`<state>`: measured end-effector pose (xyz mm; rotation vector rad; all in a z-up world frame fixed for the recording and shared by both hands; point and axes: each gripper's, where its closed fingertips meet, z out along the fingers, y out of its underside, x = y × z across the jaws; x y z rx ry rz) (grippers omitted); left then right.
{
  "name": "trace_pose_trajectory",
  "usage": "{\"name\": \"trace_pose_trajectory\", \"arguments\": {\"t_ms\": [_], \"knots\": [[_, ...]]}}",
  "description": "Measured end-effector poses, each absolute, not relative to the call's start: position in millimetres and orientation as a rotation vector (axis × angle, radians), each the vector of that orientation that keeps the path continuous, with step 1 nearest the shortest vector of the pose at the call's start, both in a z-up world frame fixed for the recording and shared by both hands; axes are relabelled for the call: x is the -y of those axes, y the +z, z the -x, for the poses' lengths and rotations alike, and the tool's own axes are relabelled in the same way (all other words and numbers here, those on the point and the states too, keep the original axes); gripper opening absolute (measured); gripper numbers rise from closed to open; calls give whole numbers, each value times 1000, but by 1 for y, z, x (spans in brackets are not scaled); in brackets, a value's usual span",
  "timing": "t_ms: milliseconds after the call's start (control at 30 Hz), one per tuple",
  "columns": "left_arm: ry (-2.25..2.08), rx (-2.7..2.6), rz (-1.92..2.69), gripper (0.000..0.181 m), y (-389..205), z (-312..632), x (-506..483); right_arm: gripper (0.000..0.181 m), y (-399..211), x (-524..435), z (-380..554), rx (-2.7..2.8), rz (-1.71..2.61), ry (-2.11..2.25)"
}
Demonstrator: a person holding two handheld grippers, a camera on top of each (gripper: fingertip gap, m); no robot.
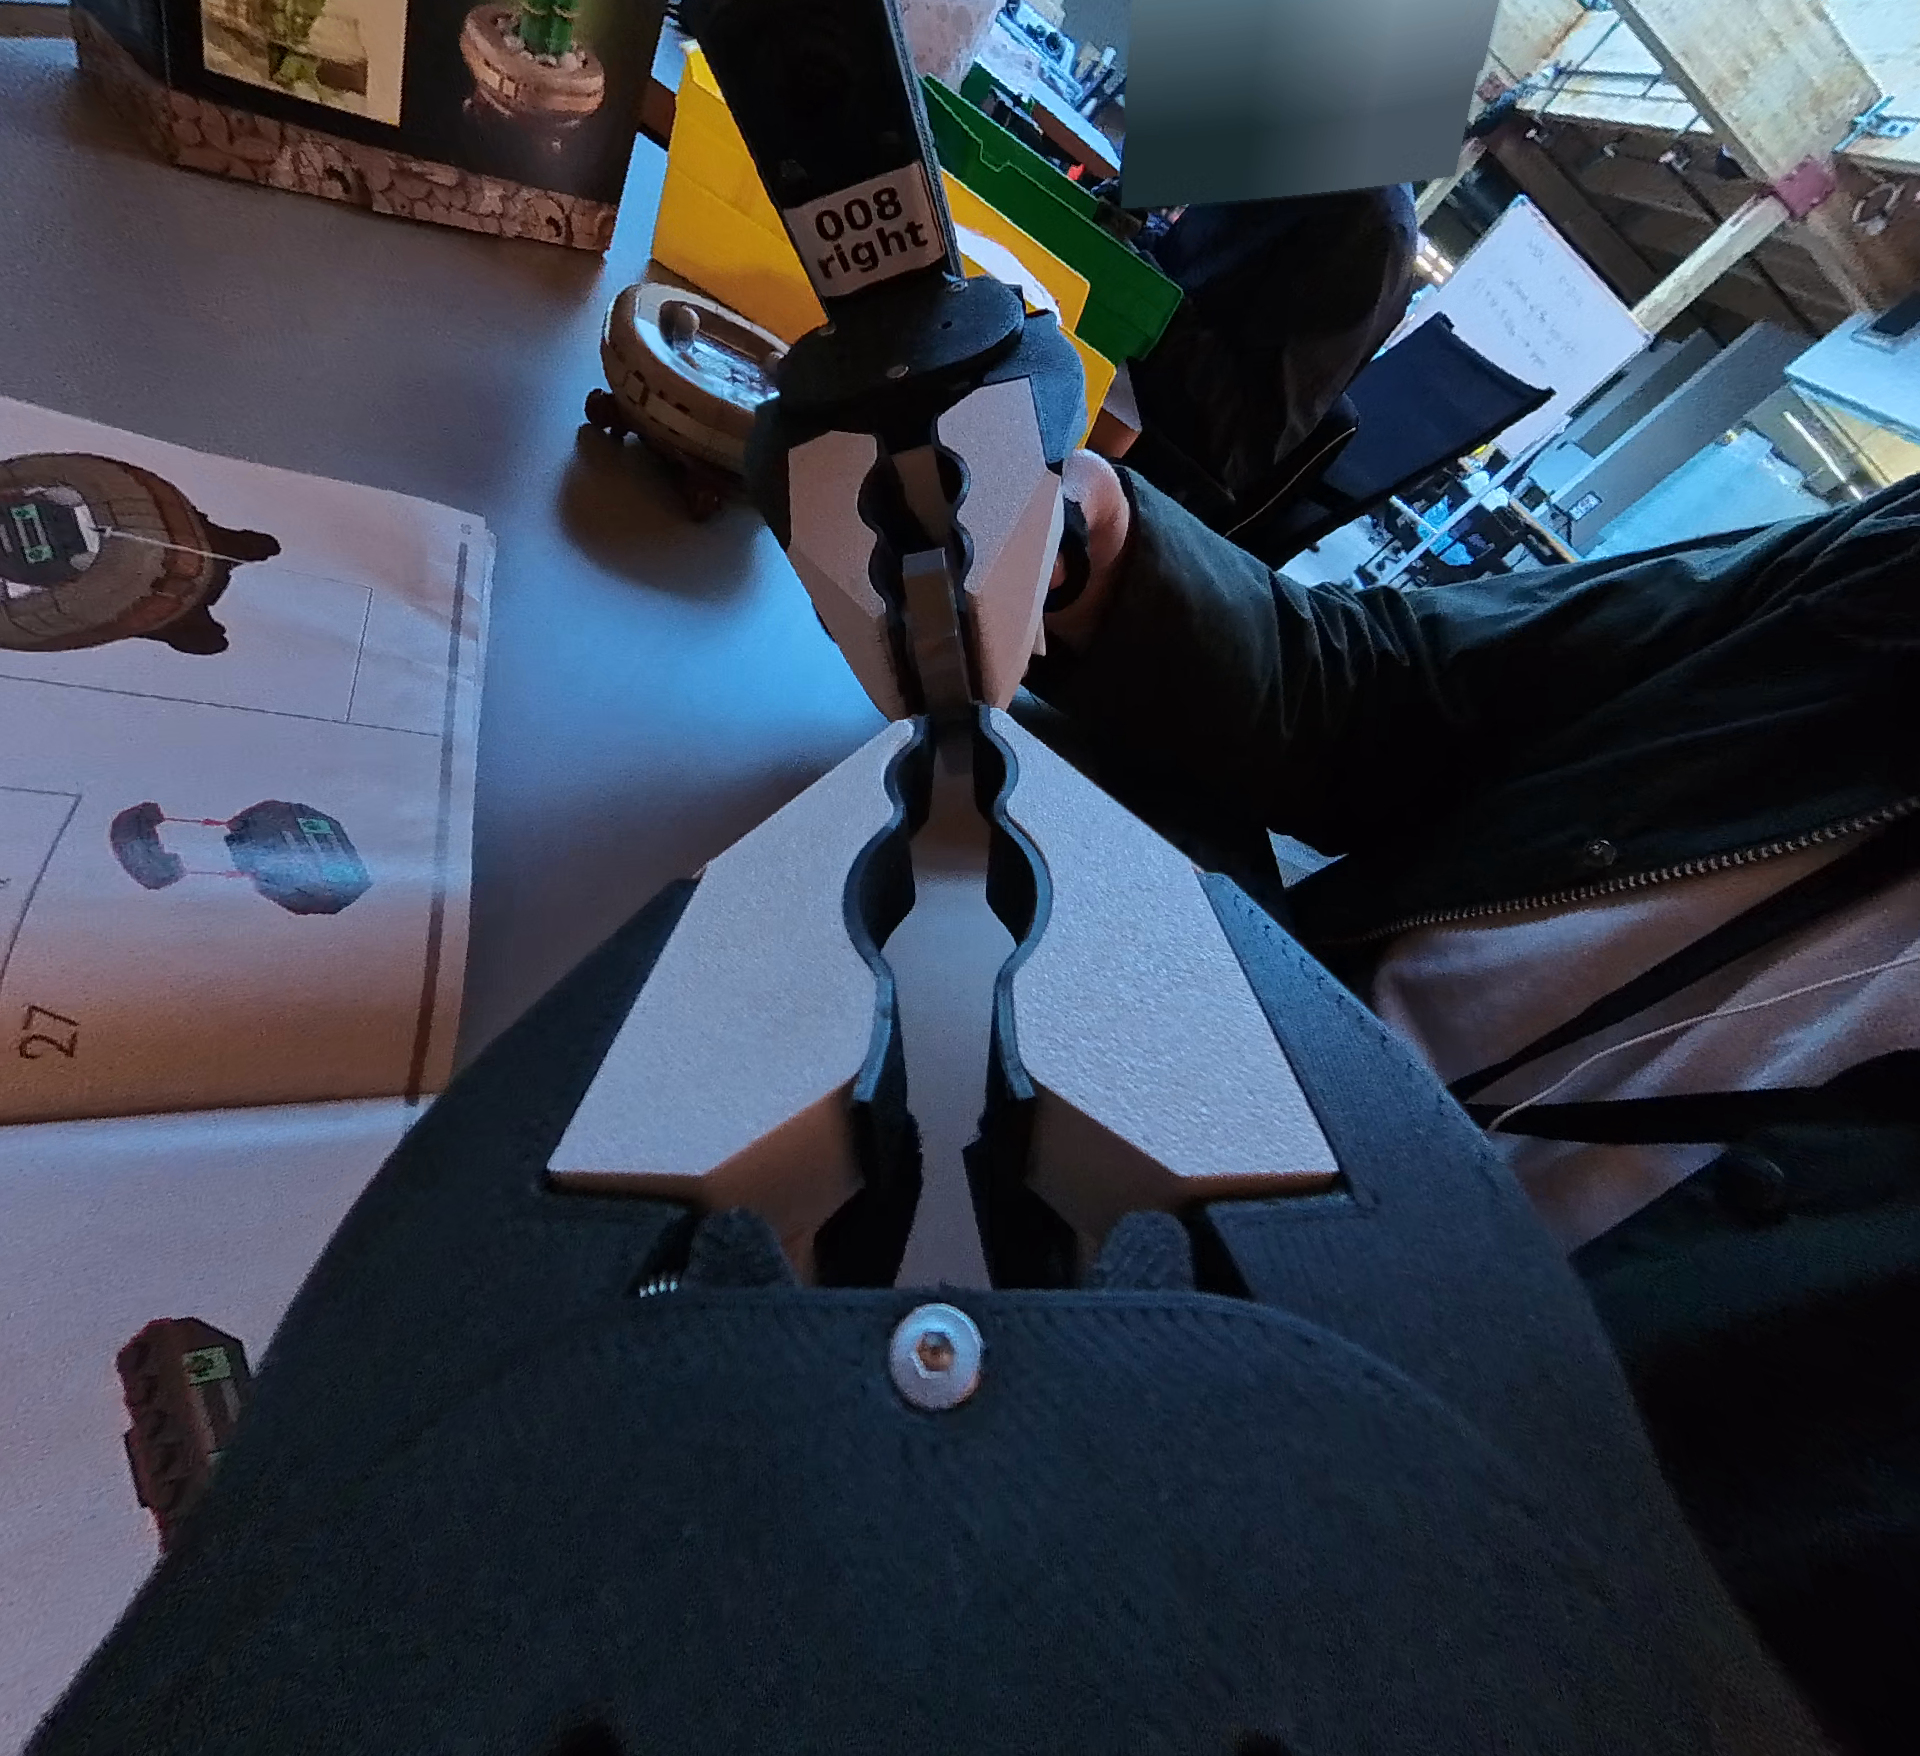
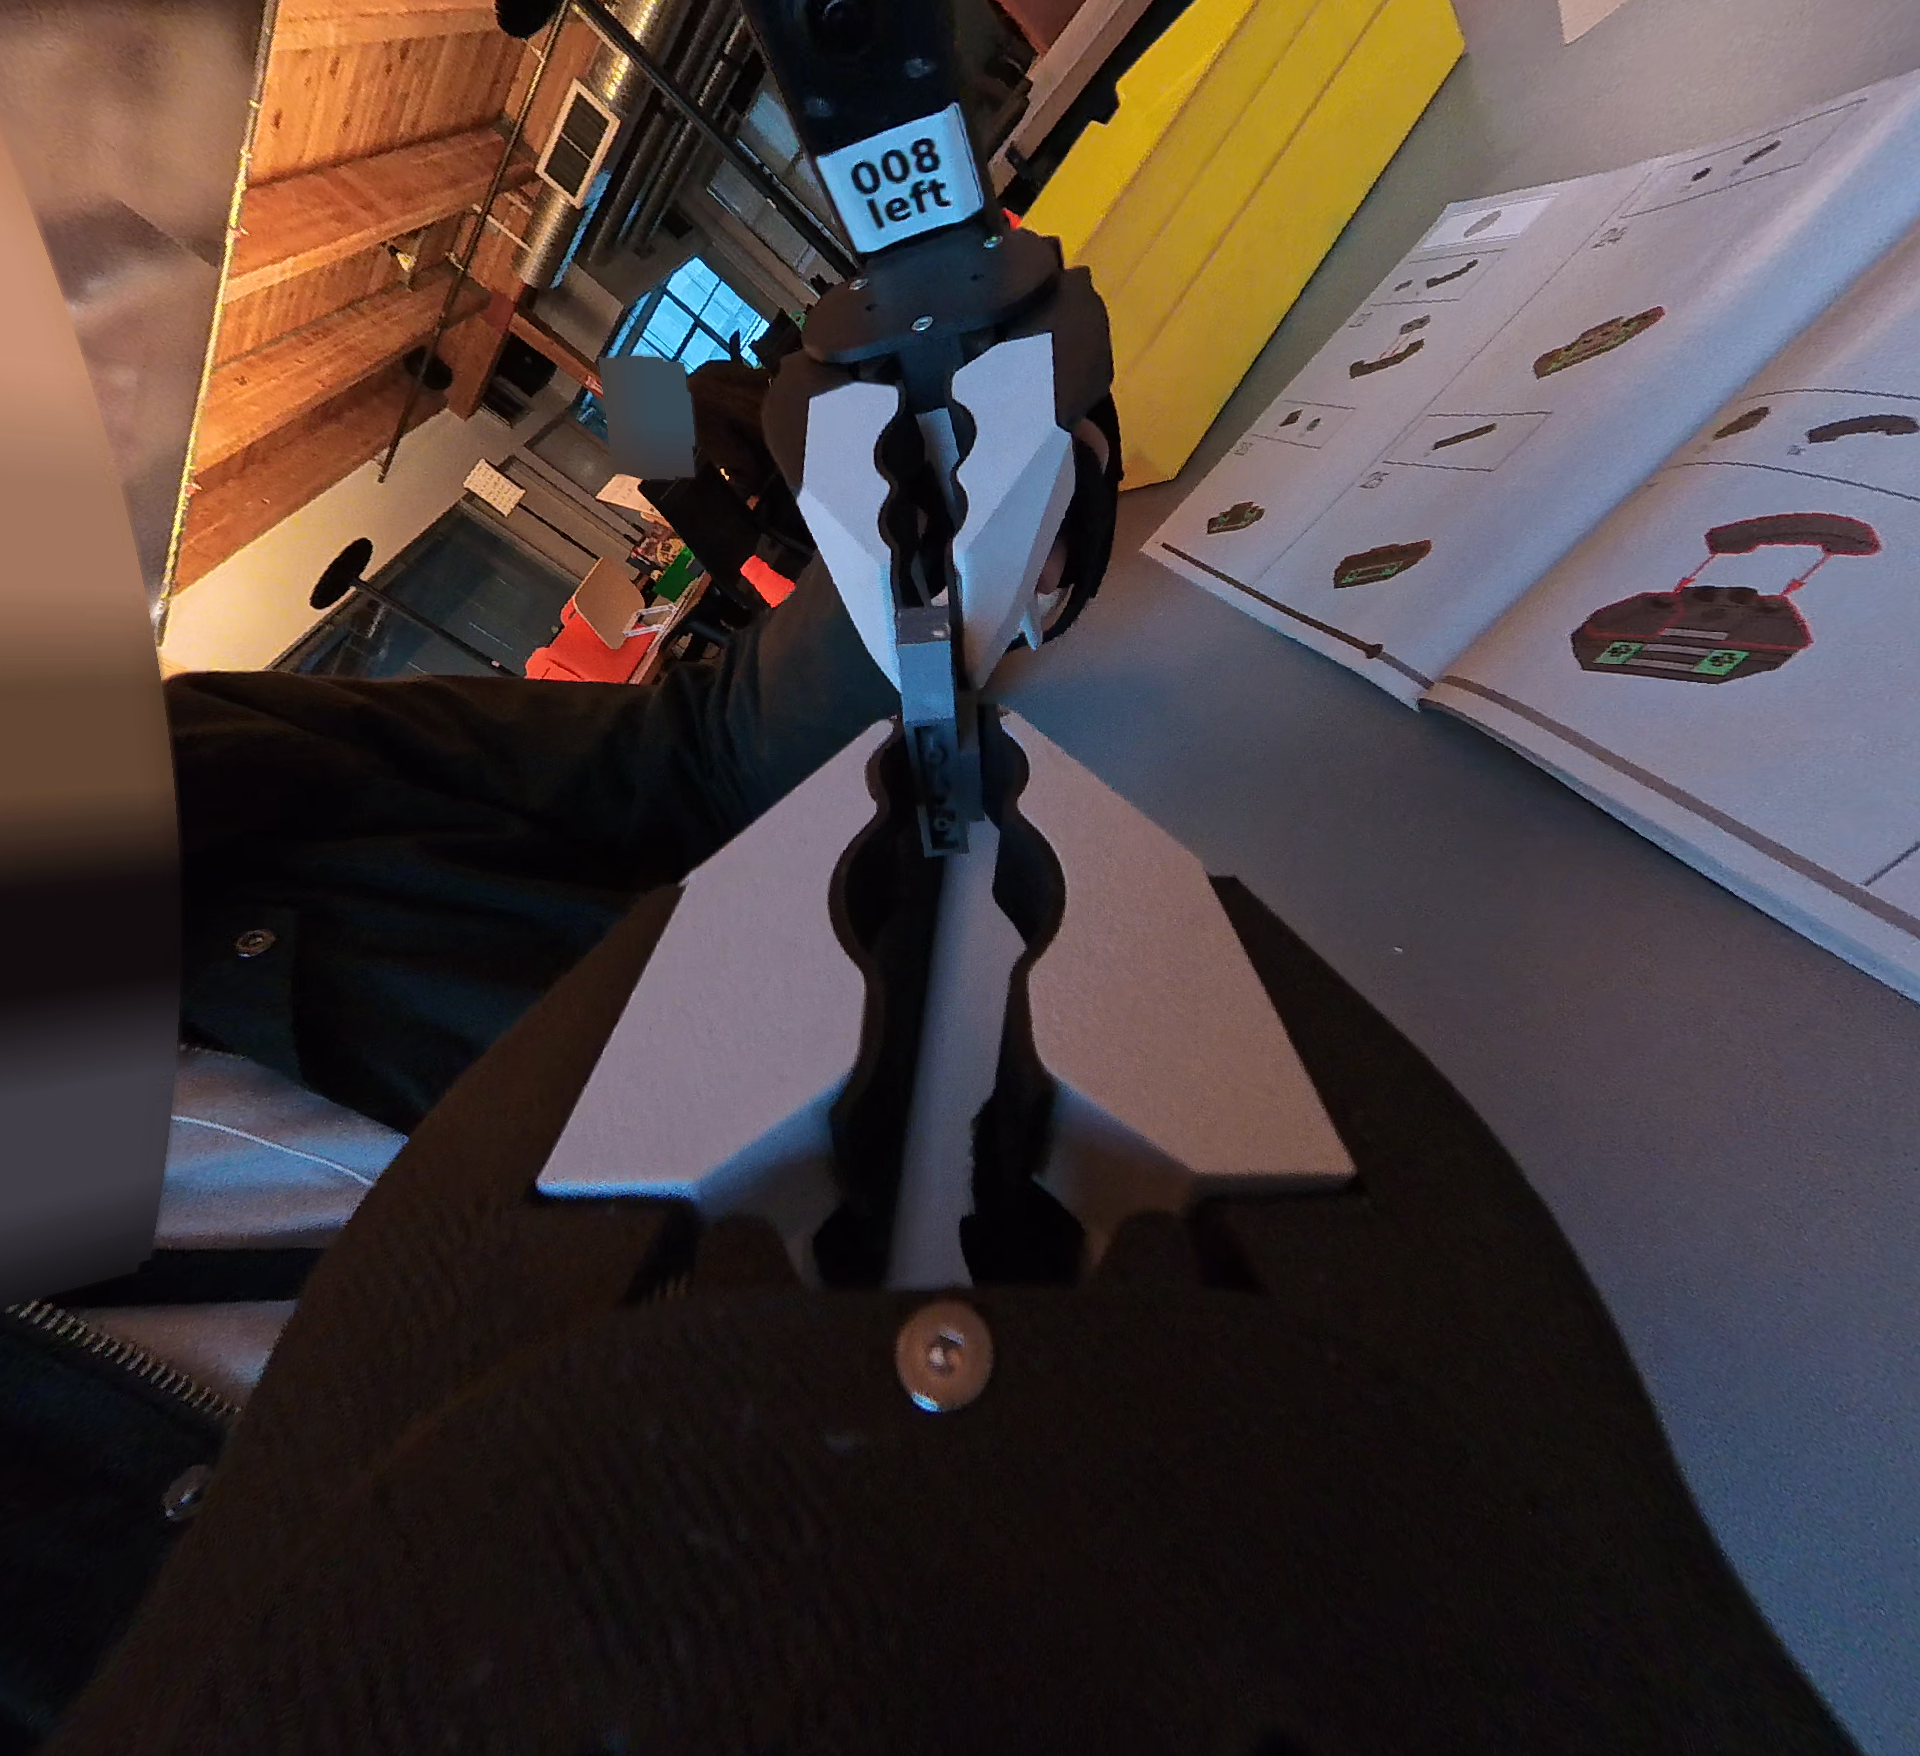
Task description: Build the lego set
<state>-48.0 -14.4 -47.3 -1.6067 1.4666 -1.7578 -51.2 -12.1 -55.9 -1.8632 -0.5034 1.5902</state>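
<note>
My two grippers meet tip to tip in the air above the dark table [image 1: 644, 667]. My left gripper [image 1: 948, 735] is shut on a small grey lego piece [image 2: 923, 667]. My right gripper [image 2: 940, 738] is shut on a dark grey studded lego plate [image 2: 943, 797], which also shows between its fingers in the left wrist view [image 1: 935, 626]. The two pieces touch end to end between the tips. Whether they are locked together is hidden by the fingers. The right gripper [image 1: 940, 696] comes in from above in the left wrist view, and the left gripper [image 2: 935, 680] likewise in the right wrist view.
An open instruction booklet [image 1: 229, 771] [image 2: 1558, 511] lies on the table. A partly built brown round lego base [image 1: 675, 376] stands behind it. The set's box [image 1: 364, 13], a yellow bin [image 1: 727, 189] [image 2: 1247, 200] and a green bin [image 1: 1039, 189] stand farther back. A person's dark sleeve [image 1: 1455, 719] is at the right. Both grippers' tips are close together, under 4 cm apart.
</note>
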Motion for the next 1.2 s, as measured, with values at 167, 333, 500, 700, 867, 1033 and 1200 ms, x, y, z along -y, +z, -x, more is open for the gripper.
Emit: {"name": "trace_pose_trajectory", "arguments": {"t_ms": [167,333,500,700,867,1033,1200], "knots": [[-1717,-1486,1574,0,-38,54,14,11,-48,18,51,535,1864,1556],[-1817,-1121,1430,0,15,100,-43,10,-16,4,-20,317,1718,1475],[-1809,-1298,1524,18,-21,48,3,10,-29,13,15,451,1774,1530],[-1879,-1258,1588,14,-34,27,11,10,-43,14,34,499,1830,1539],[-1885,-1262,1582,9,-36,24,13,10,-50,15,38,515,1862,1536],[-1846,-1287,1589,6,-39,26,13,10,-54,15,39,535,1879,1512],[-1819,-1292,1592,6,-39,28,10,14,-44,6,32,455,1803,1514]]}}
